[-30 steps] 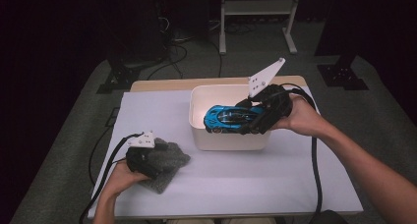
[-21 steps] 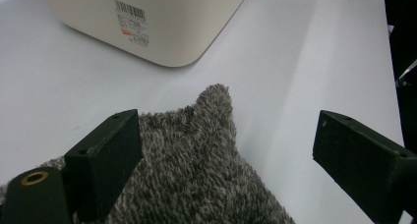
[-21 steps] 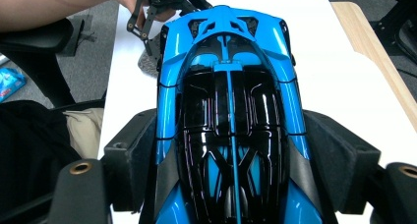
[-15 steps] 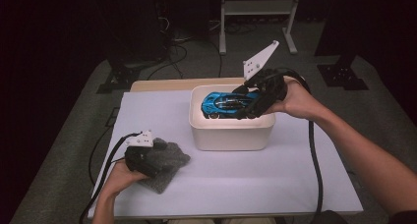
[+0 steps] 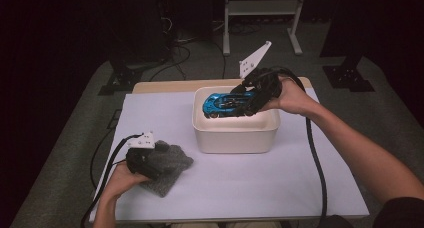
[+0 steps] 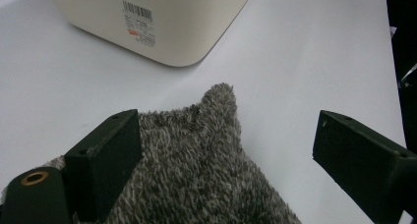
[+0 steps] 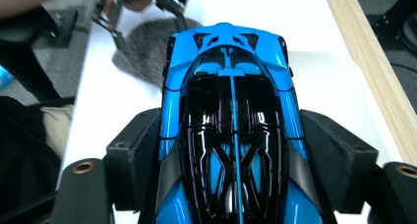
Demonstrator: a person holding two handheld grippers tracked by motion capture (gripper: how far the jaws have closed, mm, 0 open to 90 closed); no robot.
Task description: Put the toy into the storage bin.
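Observation:
A blue and black toy car (image 5: 218,104) hangs tilted over the open cream tub (image 5: 235,138), its nose pointing left. My right gripper (image 5: 239,101) is shut on the car's sides; in the right gripper view both pads press the car (image 7: 231,111) at mid-body, right gripper (image 7: 233,160). A grey fuzzy cloth (image 5: 172,164) lies on the white table near the front left. My left gripper (image 5: 159,159) rests on it, open. In the left gripper view the jaws of the left gripper (image 6: 228,153) stand wide apart over the cloth (image 6: 196,175), one jaw above it, the other beside it.
The tub (image 6: 162,22) stands just beyond the cloth and carries a barcode label. A wooden edge (image 5: 165,85) shows behind the white table sheet (image 5: 250,183). Stands and cables crowd the dark floor behind. Cables trail from both grippers.
My right gripper has carried the blue car back and a little left, from the tub's near side to over its inside. The left gripper and the cloth have stayed put.

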